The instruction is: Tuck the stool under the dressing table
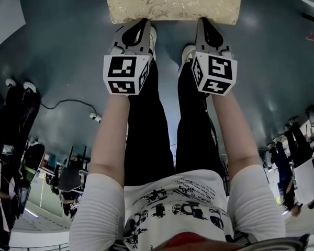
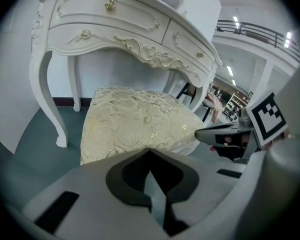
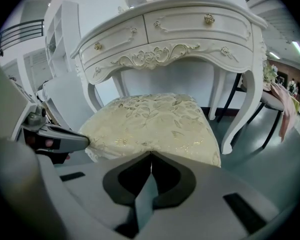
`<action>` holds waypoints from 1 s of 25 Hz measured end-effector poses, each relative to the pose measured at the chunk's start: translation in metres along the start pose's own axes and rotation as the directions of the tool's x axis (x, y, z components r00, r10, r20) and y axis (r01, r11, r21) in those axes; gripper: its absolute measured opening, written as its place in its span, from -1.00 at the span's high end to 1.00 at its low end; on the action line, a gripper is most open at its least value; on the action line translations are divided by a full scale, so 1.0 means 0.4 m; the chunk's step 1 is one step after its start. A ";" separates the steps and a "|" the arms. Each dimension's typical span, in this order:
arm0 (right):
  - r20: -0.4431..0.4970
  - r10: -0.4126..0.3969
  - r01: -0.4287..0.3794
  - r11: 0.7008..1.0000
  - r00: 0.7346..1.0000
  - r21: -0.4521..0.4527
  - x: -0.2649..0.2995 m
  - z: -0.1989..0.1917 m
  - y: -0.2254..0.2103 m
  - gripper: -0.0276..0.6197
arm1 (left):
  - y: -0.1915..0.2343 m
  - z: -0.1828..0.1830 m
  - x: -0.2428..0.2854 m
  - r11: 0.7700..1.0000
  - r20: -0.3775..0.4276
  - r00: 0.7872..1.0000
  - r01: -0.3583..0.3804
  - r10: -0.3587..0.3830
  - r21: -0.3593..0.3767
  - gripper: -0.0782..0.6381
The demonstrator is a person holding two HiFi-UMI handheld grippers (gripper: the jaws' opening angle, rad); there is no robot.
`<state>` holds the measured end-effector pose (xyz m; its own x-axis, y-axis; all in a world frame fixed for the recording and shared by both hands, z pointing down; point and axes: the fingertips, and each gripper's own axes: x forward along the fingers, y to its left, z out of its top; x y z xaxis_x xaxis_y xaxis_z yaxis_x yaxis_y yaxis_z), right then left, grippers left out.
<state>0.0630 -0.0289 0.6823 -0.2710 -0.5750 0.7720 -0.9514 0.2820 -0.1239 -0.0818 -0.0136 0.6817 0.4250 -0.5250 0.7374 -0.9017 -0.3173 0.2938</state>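
The stool [image 1: 172, 3] stands at the dressing table [image 3: 190, 29], its far end beneath the drawers. The left gripper [image 1: 144, 22] and right gripper [image 1: 202, 21] sit at the stool's near edge, both jaws pressed together on nothing.

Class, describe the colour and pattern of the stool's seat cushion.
The stool cushion is cream-gold with a leafy floral pattern, clearest in the right gripper view.

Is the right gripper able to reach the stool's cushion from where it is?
Probably yes. The right gripper, jaws shut, points at the near edge of the stool cushion, and nothing stands between them. The left gripper is off to one side.
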 end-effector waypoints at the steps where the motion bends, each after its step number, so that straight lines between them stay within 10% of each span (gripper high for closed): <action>1: -0.002 0.001 -0.001 1.000 1.000 -0.003 0.005 0.005 0.001 0.86 | 0.005 0.004 0.002 1.000 -0.001 1.000 -0.005 0.005 -0.011 0.73; 25: 0.037 -0.040 0.043 0.994 0.999 -0.098 0.207 0.253 -0.060 0.86 | 0.140 0.270 0.174 0.995 0.028 0.999 -0.026 0.024 0.094 0.73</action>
<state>0.0486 -0.1610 0.6861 -0.2378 -0.6135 0.7530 -0.9433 0.3306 -0.0286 -0.0942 -0.1530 0.6838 0.4055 -0.5546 0.7266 -0.9011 -0.3762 0.2157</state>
